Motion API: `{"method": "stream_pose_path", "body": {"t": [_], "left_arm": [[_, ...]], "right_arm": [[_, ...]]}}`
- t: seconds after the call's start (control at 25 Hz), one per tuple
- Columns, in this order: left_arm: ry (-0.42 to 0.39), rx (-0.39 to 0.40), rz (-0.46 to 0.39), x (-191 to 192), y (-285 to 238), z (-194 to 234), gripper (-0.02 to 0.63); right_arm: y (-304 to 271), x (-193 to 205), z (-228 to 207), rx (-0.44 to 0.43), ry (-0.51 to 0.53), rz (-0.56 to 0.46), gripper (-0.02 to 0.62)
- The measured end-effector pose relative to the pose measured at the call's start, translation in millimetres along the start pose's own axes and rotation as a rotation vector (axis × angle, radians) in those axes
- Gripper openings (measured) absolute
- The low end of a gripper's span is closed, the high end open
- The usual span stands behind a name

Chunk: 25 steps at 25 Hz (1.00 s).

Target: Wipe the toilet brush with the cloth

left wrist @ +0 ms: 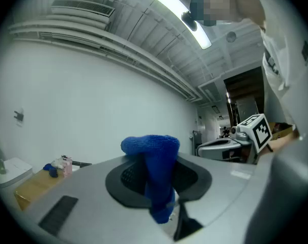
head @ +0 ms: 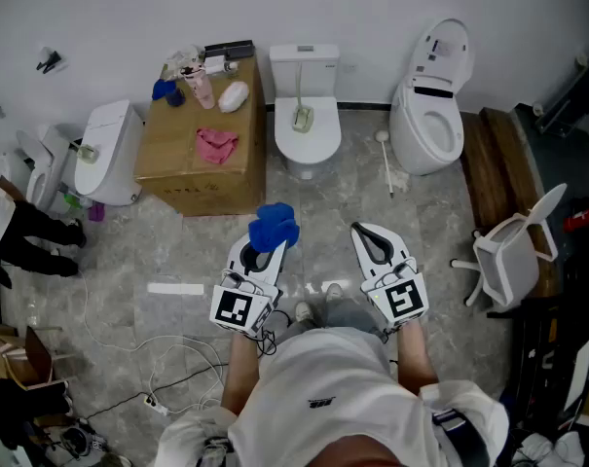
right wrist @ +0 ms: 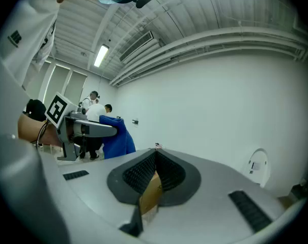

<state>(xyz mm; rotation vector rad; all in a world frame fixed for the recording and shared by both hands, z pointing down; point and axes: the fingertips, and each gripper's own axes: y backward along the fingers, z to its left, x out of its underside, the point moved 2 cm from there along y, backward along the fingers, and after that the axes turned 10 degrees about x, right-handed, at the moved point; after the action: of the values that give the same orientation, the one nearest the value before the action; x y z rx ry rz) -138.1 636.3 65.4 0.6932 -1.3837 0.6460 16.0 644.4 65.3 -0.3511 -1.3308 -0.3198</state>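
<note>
Toilet brush (head: pixel 386 161): head view; lying flat on the grey floor (head: pixel 177 251) between the middle toilet (head: pixel 306 125) and the right toilet (head: pixel 428 115), whose lid is up; white head toward the wall, handle toward the person; well apart from both tools, touched by neither.
Cloth (head: pixel 275 224): head view; blue, bunched at the tip of the left gripper (head: pixel 267 249).
Forearms (head: pixel 241 358): bare, stretched forward from a white shirt, roughly parallel; both tools side by side, noses aimed at the wall.
Right gripper (head: pixel 370 239): level with the left one, near it but apart; marker cube (head: pixel 403 300) facing up.
Cardboard box (head: pixel 202 163): left of the middle toilet, against the wall, with a pink rag (head: pixel 216 145) on top.
Left gripper view, jaws: clamped on the cloth (left wrist: pixel 155 172); blue fabric bulging over the tips and hanging down through the slit.
Left gripper view, surroundings: tilted up toward wall and ceiling; right gripper off to the right, cardboard box low at the left.
Right gripper view, jaws: pressed together at the tips, nothing gripped; a thin brown sliver in the slit below them, unclear what.
Right gripper view, surroundings: left gripper at the left with the cloth (right wrist: pixel 115 136) draped from it; a raised toilet lid (right wrist: pixel 258 168) low at the right.
</note>
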Motion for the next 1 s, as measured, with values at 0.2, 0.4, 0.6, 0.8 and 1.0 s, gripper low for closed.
{"method": "stream_pose_path", "body": {"t": [0.2, 0.4, 0.6, 0.8, 1.0], "left_arm": [[-0.008, 0.024, -0.001, 4.9, 4.9, -1.2, 0.097], [0.002, 0.03, 0.01, 13.6, -1.3, 6.2, 0.097], [-0.003, 0.036, 0.017, 20.6, -15.1, 22.8, 0.097], [0.0, 0.015, 0.035, 24.6, -41.2, 47.7, 0.097], [0.002, 0.003, 0.046, 30.8, -78.9, 75.4, 0.097]], "right_arm": [[1.3, 1.1, 12.7, 0.014, 0.023, -0.013, -0.003], [-7.1, 9.0, 15.3, 0.025, 0.002, 0.003, -0.003], [-27.4, 19.2, 8.0, 0.03, 0.007, 0.026, -0.003], [-58.8, 24.3, -13.8, 0.027, -0.015, 0.023, -0.003], [-97.7, 34.7, -43.2, 0.007, -0.025, 0.039, -0.003]]}}
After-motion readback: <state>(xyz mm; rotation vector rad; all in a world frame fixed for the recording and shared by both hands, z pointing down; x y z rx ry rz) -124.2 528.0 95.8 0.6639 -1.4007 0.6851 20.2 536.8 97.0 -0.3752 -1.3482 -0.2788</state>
